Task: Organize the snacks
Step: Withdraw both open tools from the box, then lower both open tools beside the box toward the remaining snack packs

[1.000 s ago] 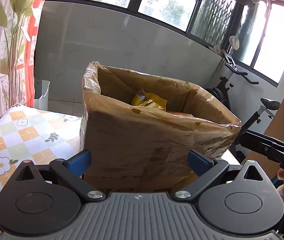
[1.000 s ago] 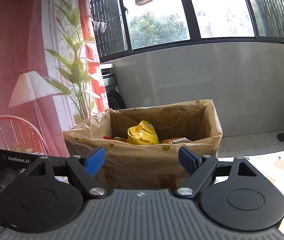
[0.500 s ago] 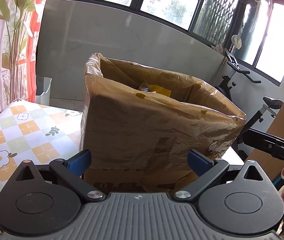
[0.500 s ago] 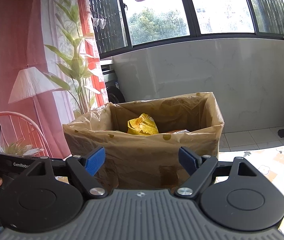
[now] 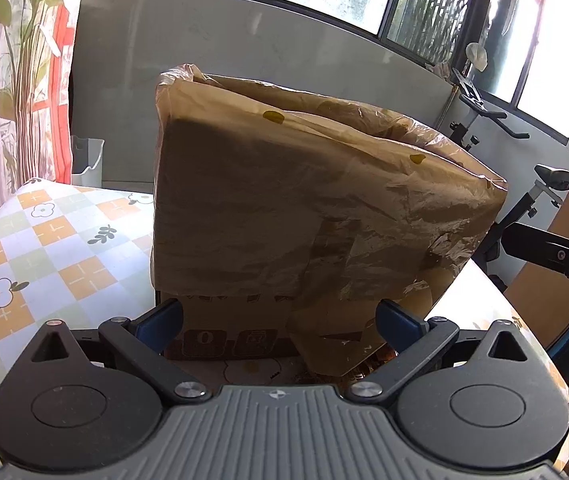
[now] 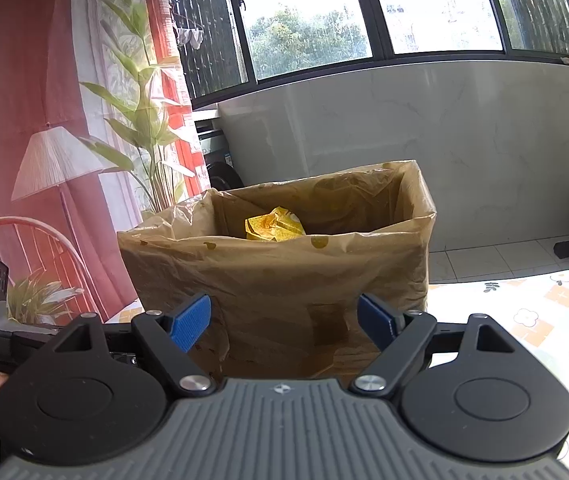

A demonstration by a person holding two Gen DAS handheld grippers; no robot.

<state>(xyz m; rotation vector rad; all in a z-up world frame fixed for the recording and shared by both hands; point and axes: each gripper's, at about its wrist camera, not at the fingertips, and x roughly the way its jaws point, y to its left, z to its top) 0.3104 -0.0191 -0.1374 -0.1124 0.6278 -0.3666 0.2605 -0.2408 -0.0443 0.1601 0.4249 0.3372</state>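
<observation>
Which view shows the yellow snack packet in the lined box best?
The right wrist view. It looks over the near rim of the lined box, so the crumpled yellow snack packet shows inside. The left wrist view sits lower, and the box's near wall hides the packet entirely.

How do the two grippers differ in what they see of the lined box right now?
The left gripper sits low against the box, seeing only its wall; the right gripper looks over the rim at a yellow snack packet inside. Both are open and empty.
</observation>
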